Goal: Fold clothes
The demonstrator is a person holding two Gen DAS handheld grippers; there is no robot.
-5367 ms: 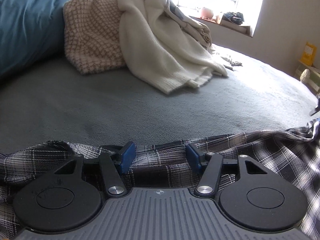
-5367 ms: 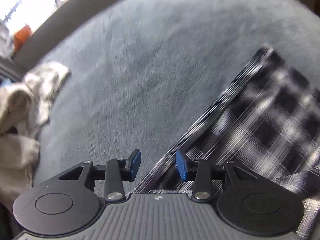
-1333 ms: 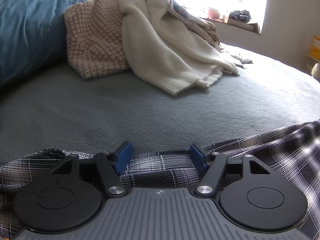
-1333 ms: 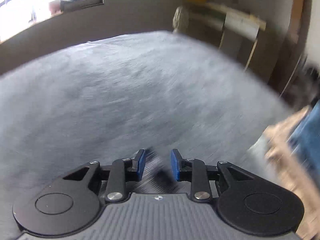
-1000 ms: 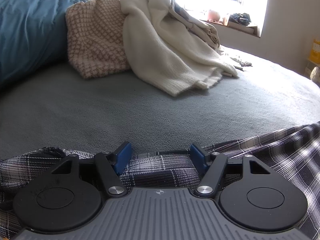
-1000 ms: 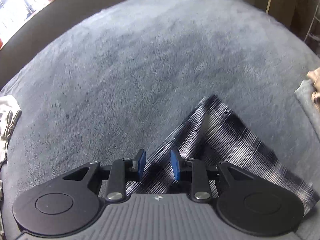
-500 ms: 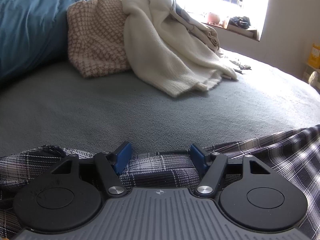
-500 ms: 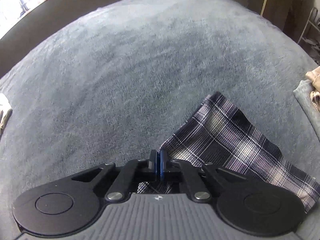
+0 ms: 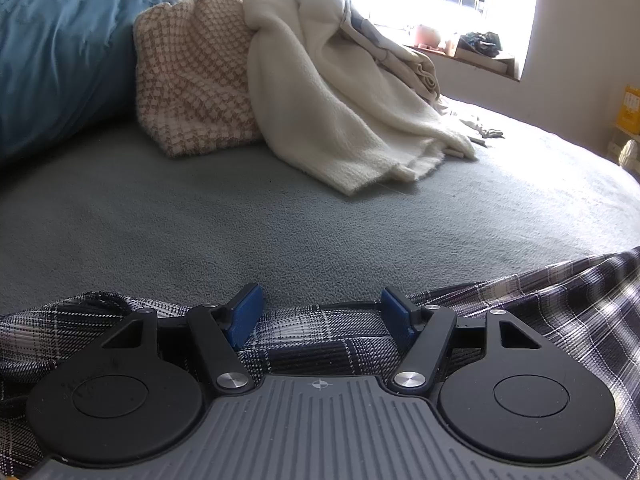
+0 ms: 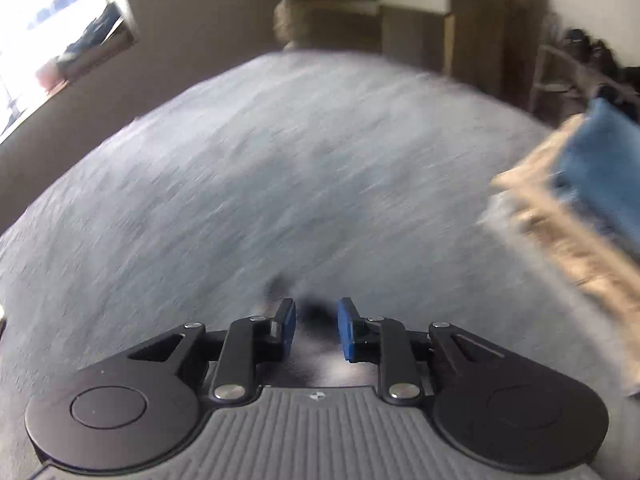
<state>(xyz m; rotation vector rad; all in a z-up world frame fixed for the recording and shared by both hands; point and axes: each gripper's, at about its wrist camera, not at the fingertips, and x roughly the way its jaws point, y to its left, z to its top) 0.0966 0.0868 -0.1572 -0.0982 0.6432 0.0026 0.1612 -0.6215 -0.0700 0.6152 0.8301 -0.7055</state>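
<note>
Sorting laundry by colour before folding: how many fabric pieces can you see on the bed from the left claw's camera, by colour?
Black-and-white plaid: 1, the plaid shirt
Cream: 1, the cream blanket
Tan check: 1, the tan knit
Blue: 1, the blue duvet
Total: 4

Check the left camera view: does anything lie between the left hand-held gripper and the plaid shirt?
Nothing visible does. The left hand-held gripper is open, and the plaid shirt lies directly between and below its blue fingers. The cream blanket lies well beyond, further up the bed.
</note>
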